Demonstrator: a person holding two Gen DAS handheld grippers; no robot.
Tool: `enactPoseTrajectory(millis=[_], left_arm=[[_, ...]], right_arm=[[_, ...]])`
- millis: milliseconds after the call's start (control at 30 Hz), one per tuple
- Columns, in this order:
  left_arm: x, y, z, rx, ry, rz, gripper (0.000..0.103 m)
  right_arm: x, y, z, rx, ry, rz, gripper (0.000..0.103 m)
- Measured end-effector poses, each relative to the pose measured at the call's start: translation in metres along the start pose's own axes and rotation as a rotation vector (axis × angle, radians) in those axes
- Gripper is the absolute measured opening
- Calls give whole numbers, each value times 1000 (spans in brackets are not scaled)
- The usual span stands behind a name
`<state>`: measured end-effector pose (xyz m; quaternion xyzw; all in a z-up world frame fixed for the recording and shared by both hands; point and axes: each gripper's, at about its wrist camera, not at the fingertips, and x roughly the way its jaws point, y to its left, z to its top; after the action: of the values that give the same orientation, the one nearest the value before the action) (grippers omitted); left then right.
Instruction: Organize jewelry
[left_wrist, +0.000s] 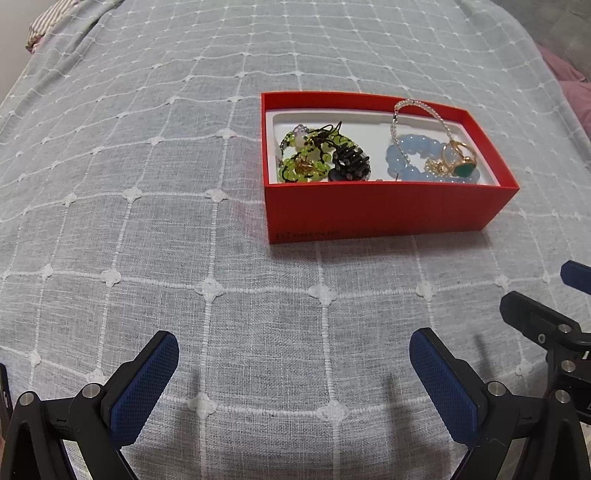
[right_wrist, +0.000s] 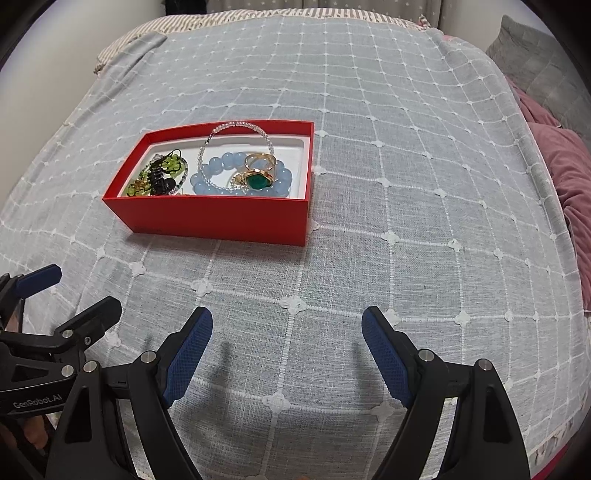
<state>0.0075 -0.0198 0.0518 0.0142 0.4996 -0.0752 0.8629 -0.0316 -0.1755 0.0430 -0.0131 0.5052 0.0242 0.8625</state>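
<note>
A red box (left_wrist: 384, 212) (right_wrist: 221, 218) sits on the bed. Inside lie a green bead bracelet (left_wrist: 295, 158) (right_wrist: 171, 166), a black coiled piece (left_wrist: 351, 162) (right_wrist: 159, 181), a blue bead bracelet (left_wrist: 413, 157) (right_wrist: 218, 164), a thin clear bead strand (left_wrist: 421, 105) (right_wrist: 236, 125) leaning over the far wall, and a gold ring with a green stone (left_wrist: 463, 164) (right_wrist: 258, 177). My left gripper (left_wrist: 293, 373) is open and empty, near of the box. My right gripper (right_wrist: 287, 354) is open and empty, near and right of the box. Each shows at the other view's edge, the right (left_wrist: 535, 317) and the left (right_wrist: 66, 306).
A grey bedspread (right_wrist: 406, 184) with a white grid pattern covers the bed. Pink bedding (right_wrist: 569, 177) and a grey pillow (right_wrist: 543, 70) lie at the right edge. Striped fabric (left_wrist: 44, 29) shows at the far left corner.
</note>
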Motion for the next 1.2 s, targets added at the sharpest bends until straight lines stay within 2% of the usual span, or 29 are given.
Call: enactPoseTrajectory(millis=[1200], left_arm=[[1, -1, -2, 8, 0, 10, 103]], right_arm=[[2, 2, 0, -5, 4, -3, 85]])
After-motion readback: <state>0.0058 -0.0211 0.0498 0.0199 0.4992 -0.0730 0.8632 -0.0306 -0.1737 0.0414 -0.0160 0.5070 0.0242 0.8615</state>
